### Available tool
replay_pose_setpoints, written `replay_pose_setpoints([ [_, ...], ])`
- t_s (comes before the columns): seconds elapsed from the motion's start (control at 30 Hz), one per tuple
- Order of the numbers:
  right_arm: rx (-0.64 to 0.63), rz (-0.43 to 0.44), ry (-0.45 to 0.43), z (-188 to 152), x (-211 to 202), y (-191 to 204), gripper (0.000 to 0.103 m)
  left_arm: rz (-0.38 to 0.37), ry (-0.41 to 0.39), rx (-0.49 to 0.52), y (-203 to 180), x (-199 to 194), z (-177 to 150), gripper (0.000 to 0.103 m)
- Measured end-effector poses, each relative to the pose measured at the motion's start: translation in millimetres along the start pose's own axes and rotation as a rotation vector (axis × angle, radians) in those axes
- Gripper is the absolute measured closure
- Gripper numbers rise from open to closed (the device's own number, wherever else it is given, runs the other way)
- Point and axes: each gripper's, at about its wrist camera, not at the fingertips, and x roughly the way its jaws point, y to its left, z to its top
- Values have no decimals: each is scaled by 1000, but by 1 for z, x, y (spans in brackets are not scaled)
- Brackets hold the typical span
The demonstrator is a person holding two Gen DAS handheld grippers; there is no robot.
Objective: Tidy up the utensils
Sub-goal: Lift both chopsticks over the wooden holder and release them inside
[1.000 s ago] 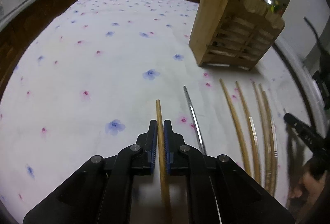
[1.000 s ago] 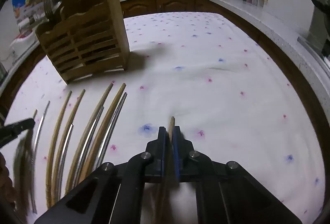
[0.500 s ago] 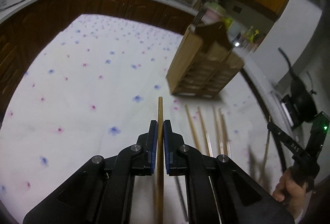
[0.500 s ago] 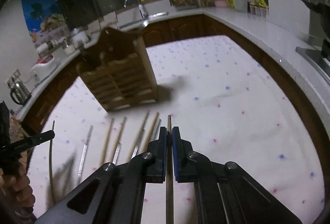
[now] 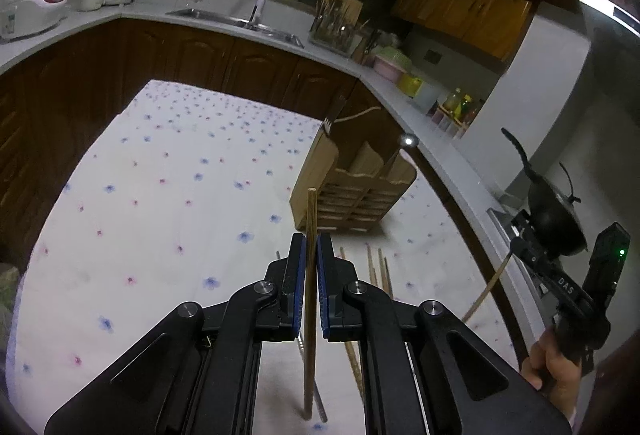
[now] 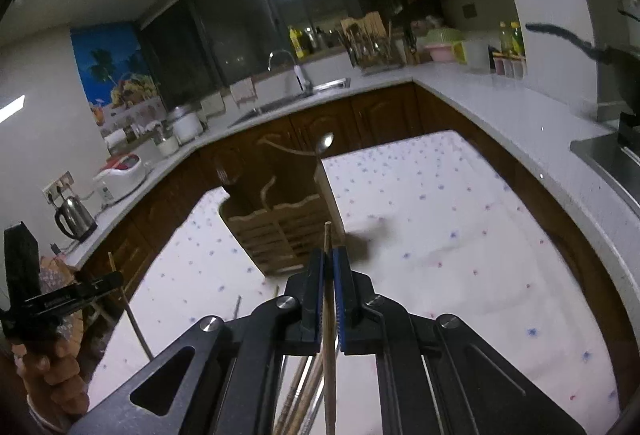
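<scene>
**2 chopsticks lifted, wooden caddy ahead**

The left gripper (image 5: 311, 267) is clamped on 1 wooden chopstick (image 5: 311, 219), held above the floral tablecloth (image 5: 160, 203) on the near side of the wooden utensil caddy (image 5: 352, 191). More chopsticks (image 5: 378, 271) lie on the cloth just in front of the caddy. The right gripper (image 6: 328, 283) pinches a second chopstick (image 6: 327, 235), also short of the caddy (image 6: 280, 231). Each stick looks light, stiff and slick; a mid-shaft hold should limit pivoting while aiming at a slot.
</scene>
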Motion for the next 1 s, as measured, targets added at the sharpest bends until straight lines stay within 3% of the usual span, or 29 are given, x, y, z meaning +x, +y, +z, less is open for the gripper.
replay_pose_setpoints([
  [1.0,-10,39,-91,30,-9,8,98,-13,-112,50,-27,-15,33,98],
])
